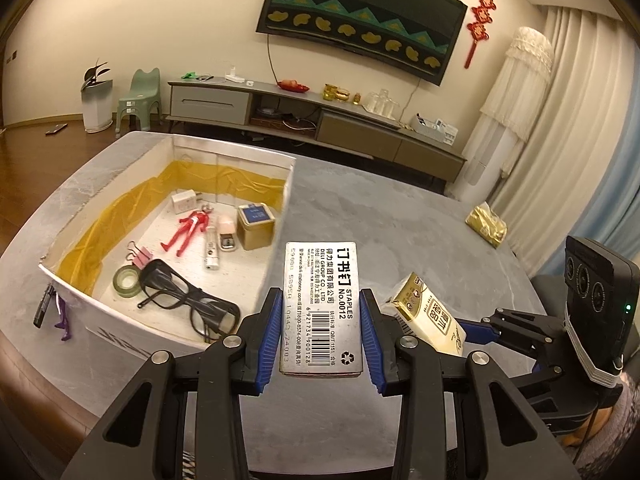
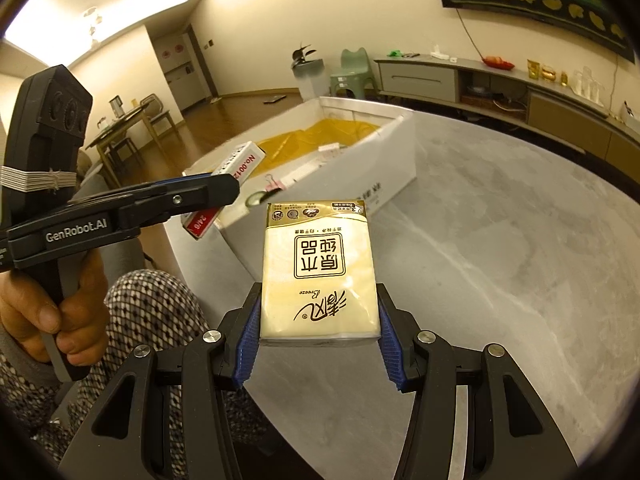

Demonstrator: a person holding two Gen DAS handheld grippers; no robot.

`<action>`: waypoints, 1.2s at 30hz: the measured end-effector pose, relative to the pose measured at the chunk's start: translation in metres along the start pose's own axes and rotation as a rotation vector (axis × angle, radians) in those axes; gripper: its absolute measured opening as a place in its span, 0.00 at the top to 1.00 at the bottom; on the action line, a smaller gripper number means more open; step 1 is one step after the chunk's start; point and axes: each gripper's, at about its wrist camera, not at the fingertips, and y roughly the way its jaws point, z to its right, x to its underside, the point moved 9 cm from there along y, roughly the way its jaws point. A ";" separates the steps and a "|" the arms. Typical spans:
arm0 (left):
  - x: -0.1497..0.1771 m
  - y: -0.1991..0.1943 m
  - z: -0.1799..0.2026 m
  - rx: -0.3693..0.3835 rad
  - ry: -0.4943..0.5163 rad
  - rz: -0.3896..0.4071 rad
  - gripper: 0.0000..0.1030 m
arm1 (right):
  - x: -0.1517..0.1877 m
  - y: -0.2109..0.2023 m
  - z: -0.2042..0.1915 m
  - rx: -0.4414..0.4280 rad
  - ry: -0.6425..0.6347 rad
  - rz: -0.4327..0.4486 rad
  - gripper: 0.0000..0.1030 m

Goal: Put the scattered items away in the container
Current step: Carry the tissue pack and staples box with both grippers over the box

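My left gripper [image 1: 322,312] is shut on a white staples box [image 1: 322,308], held above the table just right of the white cardboard container [image 1: 180,148]. The same staples box [image 2: 236,168] shows in the right wrist view. My right gripper [image 2: 318,316] is shut on a cream tissue pack [image 2: 318,272], close to the right of the left one; the tissue pack [image 1: 428,316] and right gripper [image 1: 472,330] also show in the left wrist view. Inside the container lie black glasses [image 1: 188,300], a tape roll [image 1: 127,281], a red figure [image 1: 188,230] and a square tin [image 1: 255,226].
A gold foil packet [image 1: 486,224] lies on the grey table [image 1: 380,208] at the far right edge. A purple figure [image 1: 63,316] and a dark pen [image 1: 43,306] lie outside the container's left wall. A person's hand [image 2: 52,312] holds the left gripper's handle.
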 end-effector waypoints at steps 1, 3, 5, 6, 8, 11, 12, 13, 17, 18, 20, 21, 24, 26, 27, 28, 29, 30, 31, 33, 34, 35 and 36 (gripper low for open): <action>-0.002 -0.001 -0.004 -0.002 -0.005 0.004 0.62 | -0.003 0.001 -0.003 0.000 -0.006 0.000 0.47; -0.007 -0.004 -0.012 -0.003 -0.015 0.012 0.62 | -0.009 0.003 -0.008 -0.002 -0.015 0.000 0.47; -0.011 -0.008 -0.020 -0.009 -0.019 0.023 0.62 | -0.015 0.006 -0.013 -0.004 -0.025 0.000 0.47; -0.014 -0.009 -0.025 -0.011 -0.023 0.028 0.62 | -0.017 0.007 -0.016 -0.005 -0.031 -0.001 0.47; -0.019 -0.012 -0.034 -0.016 -0.029 0.036 0.62 | -0.023 0.009 -0.022 -0.006 -0.044 -0.001 0.47; -0.026 -0.014 -0.046 -0.022 -0.039 0.048 0.62 | -0.030 0.012 -0.030 -0.006 -0.061 -0.002 0.47; -0.028 -0.014 -0.050 -0.024 -0.040 0.051 0.62 | -0.033 0.014 -0.032 -0.006 -0.065 -0.003 0.47; -0.031 -0.015 -0.054 -0.026 -0.042 0.055 0.62 | -0.036 0.015 -0.034 -0.006 -0.070 -0.003 0.47; -0.039 -0.016 -0.069 -0.030 -0.051 0.064 0.62 | -0.045 0.021 -0.040 -0.005 -0.079 -0.005 0.47; -0.041 -0.016 -0.072 -0.035 -0.050 0.066 0.62 | -0.048 0.023 -0.042 -0.005 -0.082 -0.005 0.47; -0.045 -0.016 -0.079 -0.042 -0.047 0.065 0.62 | -0.053 0.025 -0.046 -0.005 -0.090 -0.005 0.47; -0.047 -0.015 -0.082 -0.044 -0.045 0.064 0.62 | -0.056 0.026 -0.048 -0.004 -0.095 -0.005 0.47; -0.053 -0.011 -0.094 -0.056 -0.043 0.056 0.62 | -0.064 0.030 -0.052 -0.004 -0.105 -0.004 0.47; -0.056 -0.008 -0.102 -0.065 -0.044 0.049 0.62 | -0.071 0.033 -0.055 -0.003 -0.112 -0.003 0.47; -0.056 -0.008 -0.106 -0.067 -0.044 0.047 0.62 | -0.073 0.035 -0.056 -0.003 -0.114 -0.003 0.47; -0.058 -0.007 -0.110 -0.069 -0.045 0.045 0.62 | -0.076 0.036 -0.057 -0.002 -0.116 -0.004 0.47; -0.059 -0.007 -0.112 -0.073 -0.044 0.045 0.62 | -0.078 0.037 -0.058 -0.002 -0.119 -0.005 0.47; -0.060 -0.007 -0.115 -0.076 -0.042 0.045 0.62 | -0.080 0.039 -0.058 -0.001 -0.120 -0.006 0.47; -0.061 -0.007 -0.117 -0.078 -0.039 0.045 0.62 | -0.082 0.040 -0.059 0.000 -0.123 -0.008 0.47; -0.063 -0.006 -0.121 -0.084 -0.033 0.044 0.62 | -0.086 0.042 -0.060 0.002 -0.129 -0.010 0.47; -0.065 -0.006 -0.123 -0.086 -0.030 0.044 0.62 | -0.088 0.044 -0.061 0.003 -0.131 -0.011 0.47; -0.067 -0.006 -0.125 -0.088 -0.026 0.044 0.62 | -0.090 0.045 -0.061 0.002 -0.131 -0.012 0.47; -0.069 -0.005 -0.127 -0.092 -0.021 0.044 0.62 | -0.093 0.047 -0.061 0.002 -0.131 -0.013 0.47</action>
